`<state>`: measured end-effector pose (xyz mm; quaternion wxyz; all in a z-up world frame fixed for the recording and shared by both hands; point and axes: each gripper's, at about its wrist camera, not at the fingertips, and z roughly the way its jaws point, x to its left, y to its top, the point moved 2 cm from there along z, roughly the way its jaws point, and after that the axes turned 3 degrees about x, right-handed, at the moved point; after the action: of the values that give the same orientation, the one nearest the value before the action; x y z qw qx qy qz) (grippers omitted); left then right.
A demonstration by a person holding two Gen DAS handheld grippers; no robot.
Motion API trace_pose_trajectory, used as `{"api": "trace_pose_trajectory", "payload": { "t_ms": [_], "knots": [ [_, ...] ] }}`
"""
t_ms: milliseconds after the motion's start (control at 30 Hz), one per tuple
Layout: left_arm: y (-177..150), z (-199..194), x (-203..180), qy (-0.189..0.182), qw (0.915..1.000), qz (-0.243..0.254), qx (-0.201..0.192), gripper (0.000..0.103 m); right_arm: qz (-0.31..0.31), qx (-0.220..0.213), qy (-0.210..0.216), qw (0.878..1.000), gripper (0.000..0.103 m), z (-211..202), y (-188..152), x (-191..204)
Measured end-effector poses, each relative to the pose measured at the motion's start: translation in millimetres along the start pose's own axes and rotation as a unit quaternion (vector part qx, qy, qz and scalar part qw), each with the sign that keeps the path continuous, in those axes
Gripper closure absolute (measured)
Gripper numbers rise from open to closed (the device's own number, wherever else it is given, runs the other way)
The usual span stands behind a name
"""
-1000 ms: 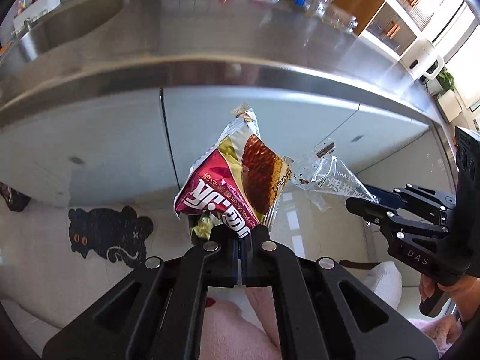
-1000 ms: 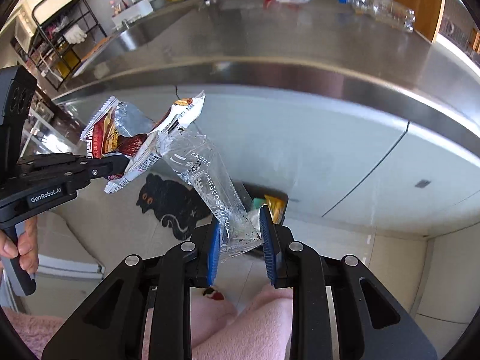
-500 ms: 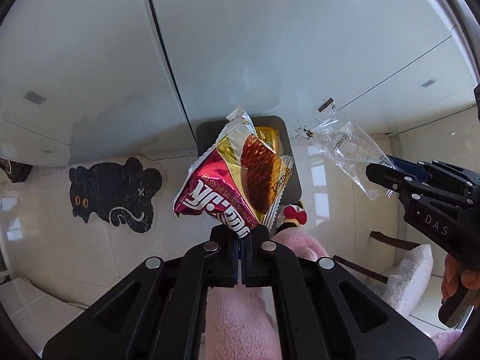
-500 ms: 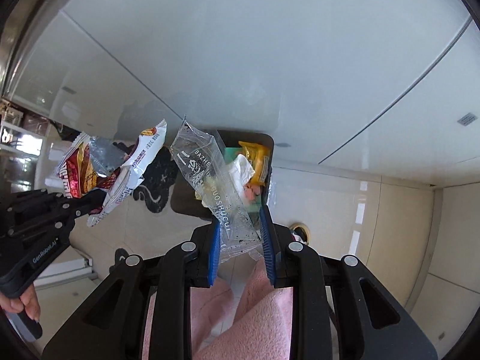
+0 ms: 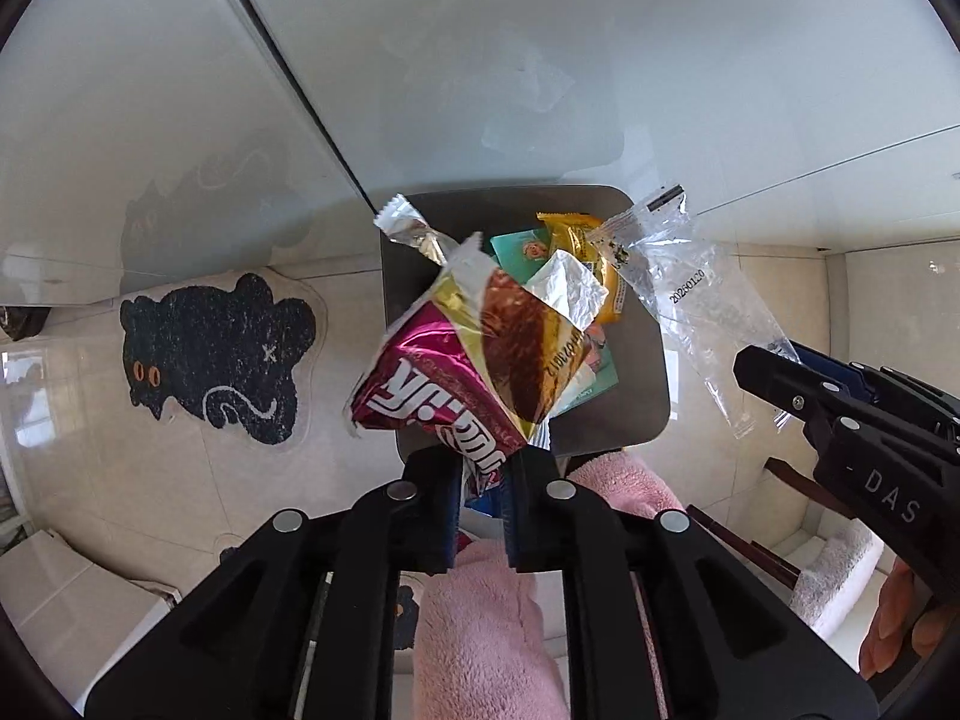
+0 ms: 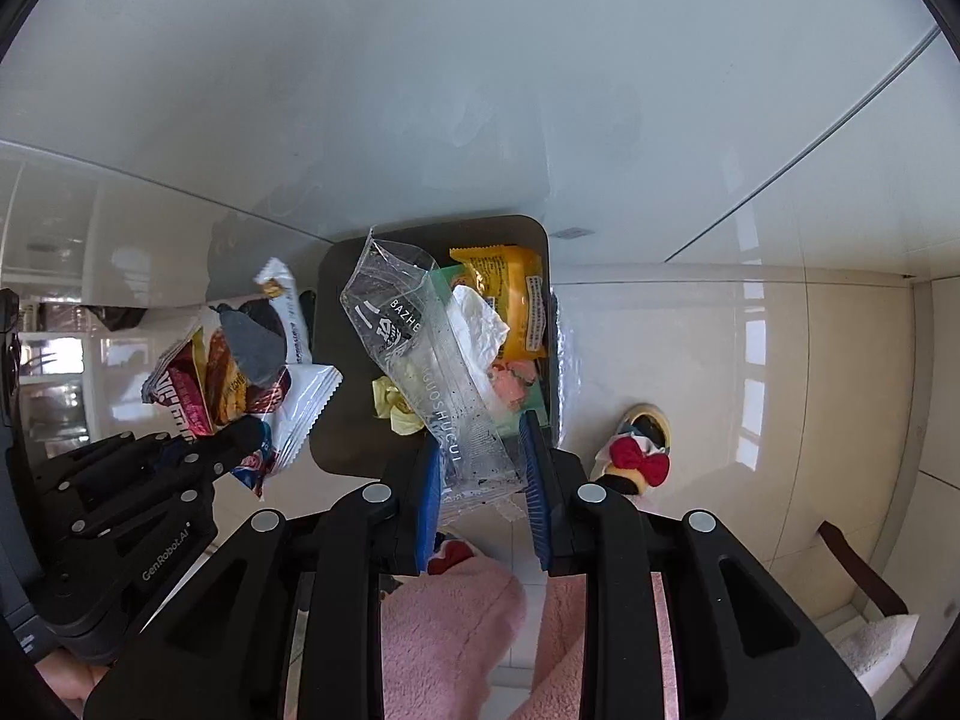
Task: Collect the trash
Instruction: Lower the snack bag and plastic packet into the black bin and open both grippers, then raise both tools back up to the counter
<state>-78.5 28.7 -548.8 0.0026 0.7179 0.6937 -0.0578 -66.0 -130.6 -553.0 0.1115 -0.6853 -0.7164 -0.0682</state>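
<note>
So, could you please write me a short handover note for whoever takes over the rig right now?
Left gripper: points down over the bin; its jaws have just been opening, with the red snack wrapper between them, not yet fallen.
Right gripper: shut on the clear plastic bag, also above the bin.
Done: both pieces brought over the bin, which already holds a yellow packet and other wrappers.
Left: let the wrapper drop, then release the bag. No other trash is in view.
</note>
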Motion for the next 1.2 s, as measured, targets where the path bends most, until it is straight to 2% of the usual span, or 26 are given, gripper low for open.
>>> {"api": "trace_pose_trajectory", "payload": {
  "t_ms": [133, 267, 367, 433, 500, 767, 933, 1200],
  "knots": [
    [8, 4, 6, 0.005, 1.0000, -0.008, 0.002, 0.085, 0.004, 0.010, 0.002, 1.000, 0.078, 12, 4, -3],
    [14, -1, 9, 0.004, 1.0000, -0.009, -0.001, 0.059, 0.006, 0.019, 0.010, 1.000, 0.076, 19, 10, -3],
    [17, -6, 12, 0.005, 0.9999, -0.012, -0.006, 0.051, 0.011, 0.025, 0.019, 0.999, 0.074, 23, 13, -1],
    [18, -9, 15, 0.006, 0.9999, -0.012, -0.010, 0.048, 0.005, 0.029, 0.017, 0.999, 0.070, 27, 15, 3],
    [19, -11, 18, 0.008, 0.9998, -0.013, -0.012, 0.046, 0.000, 0.032, 0.019, 0.999, 0.054, 29, 15, 6],
    [15, -30, 32, 0.006, 0.9993, -0.030, -0.020, 0.045, 0.000, 0.029, 0.027, 0.999, 0.051, 17, 12, 9],
    [1, -60, 39, -0.003, 0.9985, -0.041, -0.035, 0.044, -0.002, 0.010, 0.034, 0.999, 0.048, -25, 3, -2],
    [-30, -154, 24, -0.032, 0.9939, -0.050, -0.092, 0.033, -0.048, -0.063, 0.050, 0.996, 0.039, -146, -21, -5]
  ]
}}
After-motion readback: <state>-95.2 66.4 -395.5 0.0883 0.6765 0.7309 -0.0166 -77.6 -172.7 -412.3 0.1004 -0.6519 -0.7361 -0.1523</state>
